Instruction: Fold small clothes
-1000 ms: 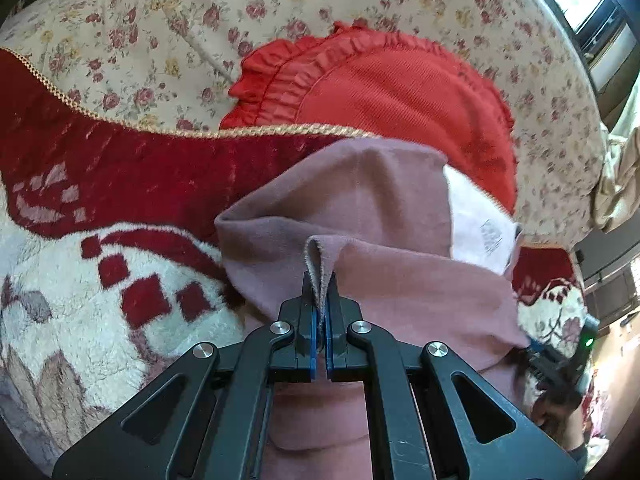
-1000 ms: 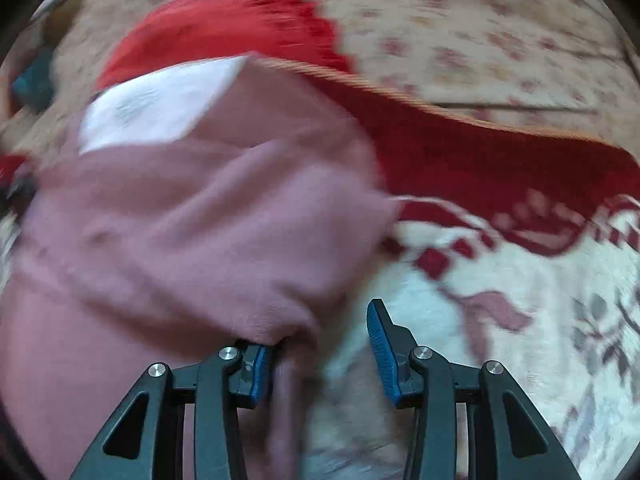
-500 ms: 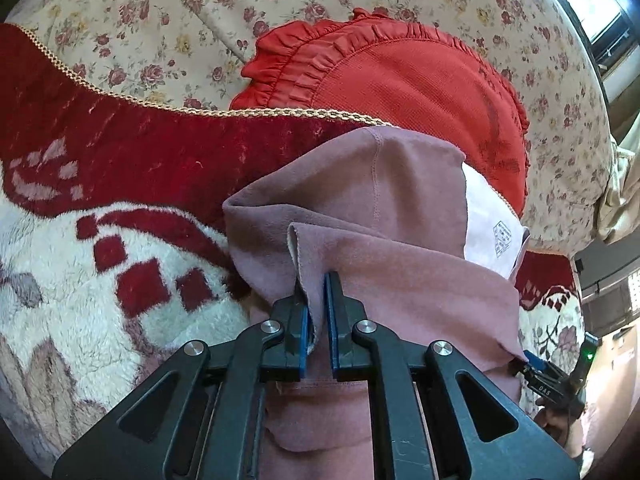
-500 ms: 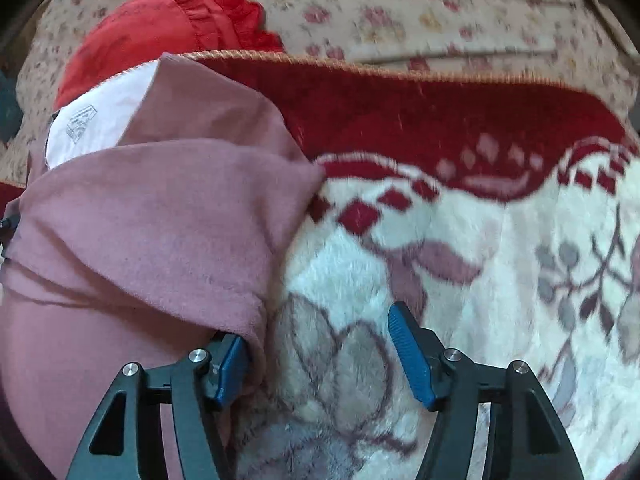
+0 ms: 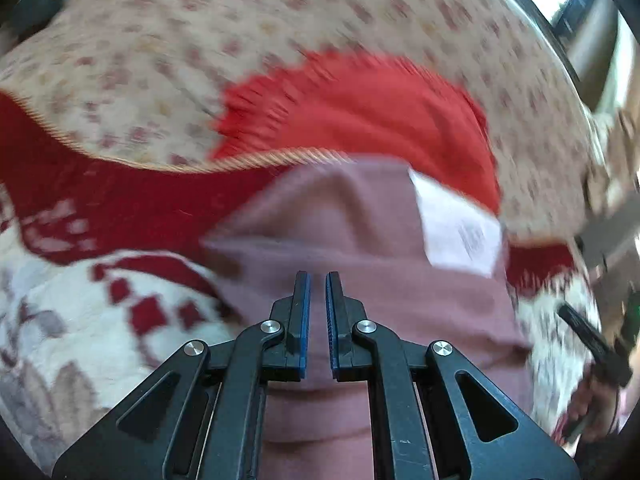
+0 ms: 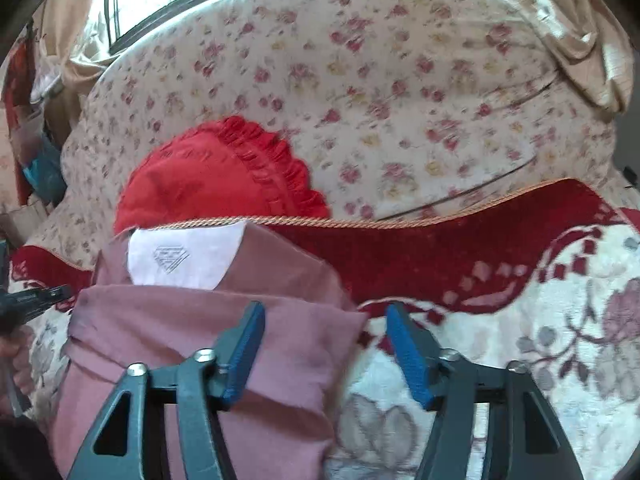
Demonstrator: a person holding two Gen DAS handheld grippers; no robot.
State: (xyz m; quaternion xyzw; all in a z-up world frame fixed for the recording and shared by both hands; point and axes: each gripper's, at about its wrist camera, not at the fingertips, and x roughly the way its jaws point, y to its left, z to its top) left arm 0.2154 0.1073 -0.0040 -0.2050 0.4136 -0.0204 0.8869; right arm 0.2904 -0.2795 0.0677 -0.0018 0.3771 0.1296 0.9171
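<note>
A dusty-pink garment point(image 5: 360, 240) with a white panel point(image 5: 460, 232) lies folded over on a red and cream blanket point(image 5: 120, 200). My left gripper point(image 5: 317, 280) is above its near fold, jaws slightly apart and holding nothing. In the right wrist view the same garment point(image 6: 200, 340) lies at the lower left, its white panel point(image 6: 184, 256) at the far edge. My right gripper point(image 6: 326, 316) is wide open and empty over the garment's right edge, left finger above the cloth, right finger above the blanket point(image 6: 500, 360).
A red frilled cushion point(image 6: 216, 176) lies behind the garment against a floral sofa back point(image 6: 380, 92). The left gripper's tool point(image 6: 32, 300) shows at the right wrist view's left edge. Curtains and a window lie beyond the sofa.
My left gripper has let go of the pink garment's edge, opened a little and pulled back. My right gripper stayed open and lifted away, now seeing more of the sofa.
</note>
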